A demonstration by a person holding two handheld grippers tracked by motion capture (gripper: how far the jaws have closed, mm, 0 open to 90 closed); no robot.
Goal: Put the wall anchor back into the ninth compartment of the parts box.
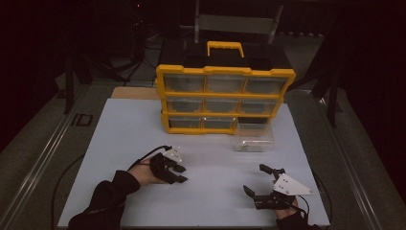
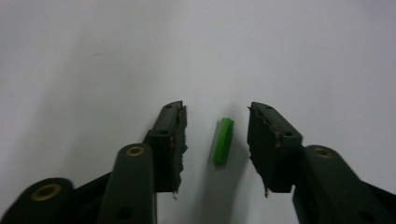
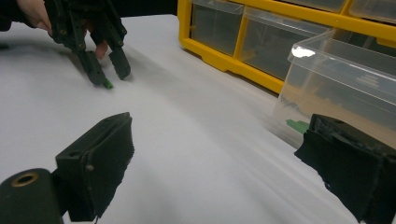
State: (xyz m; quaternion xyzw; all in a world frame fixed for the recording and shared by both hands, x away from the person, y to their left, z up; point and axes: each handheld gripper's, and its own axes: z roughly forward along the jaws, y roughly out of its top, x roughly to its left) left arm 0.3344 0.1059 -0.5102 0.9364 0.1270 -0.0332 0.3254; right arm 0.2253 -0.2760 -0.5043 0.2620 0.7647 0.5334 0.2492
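Observation:
A small green plastic peg (image 2: 223,141) lies flat on the white table between the two jaws of my left gripper (image 2: 217,107), which is open and touches nothing. In the high view the left gripper (image 1: 179,173) sits low over the table at front left. In the right gripper view the left gripper (image 3: 110,77) points down, with the peg (image 3: 108,84) at its tips. My right gripper (image 1: 254,178) is at front right, wide open and holding nothing (image 3: 219,121). A clear drawer bin (image 1: 253,138) stands out on the table, with green pieces (image 3: 297,125) inside.
A yellow organizer (image 1: 225,98) with clear drawers stands upright at the back of the white table board (image 1: 119,143); its bottom right slot is vacant. The clear bin (image 3: 345,88) sits right in front of that slot. Dark floor and metal rails surround the table.

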